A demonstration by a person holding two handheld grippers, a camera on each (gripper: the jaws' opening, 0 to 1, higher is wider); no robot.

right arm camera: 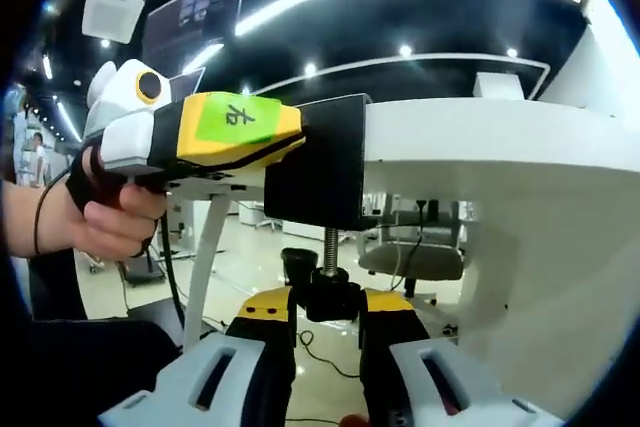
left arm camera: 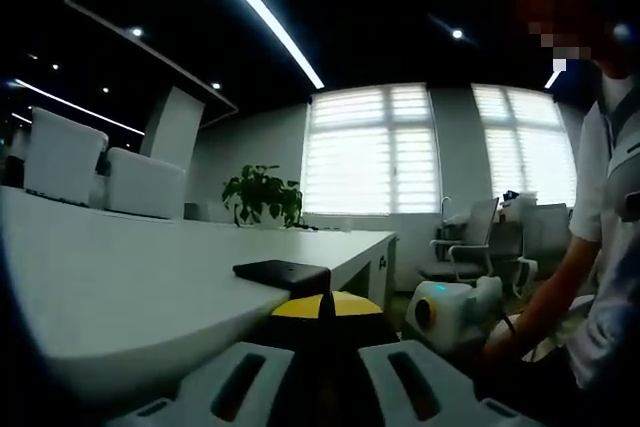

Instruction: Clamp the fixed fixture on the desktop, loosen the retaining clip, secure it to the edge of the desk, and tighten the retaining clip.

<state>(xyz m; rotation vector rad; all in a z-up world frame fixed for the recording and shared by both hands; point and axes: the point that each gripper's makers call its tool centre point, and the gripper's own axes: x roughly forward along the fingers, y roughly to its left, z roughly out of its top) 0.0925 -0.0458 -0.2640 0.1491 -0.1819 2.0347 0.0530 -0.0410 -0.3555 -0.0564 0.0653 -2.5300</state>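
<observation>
Both tongs (right arm camera: 327,332) grip desk clamp (right arm camera: 320,162).

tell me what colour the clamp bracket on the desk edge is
Black, clearest in the right gripper view: the clamp bracket hugs the white desk edge.

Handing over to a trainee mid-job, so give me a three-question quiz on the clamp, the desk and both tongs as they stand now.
1. True or false: the black clamp sits on the edge of the white desk.
2. The right tongs close on: A) the screw knob under the clamp; B) a chair leg; C) a cable.
3. Fill in: the green label is on the ___ tongs.

Key: 1 true; 2 A; 3 left tongs.
</observation>
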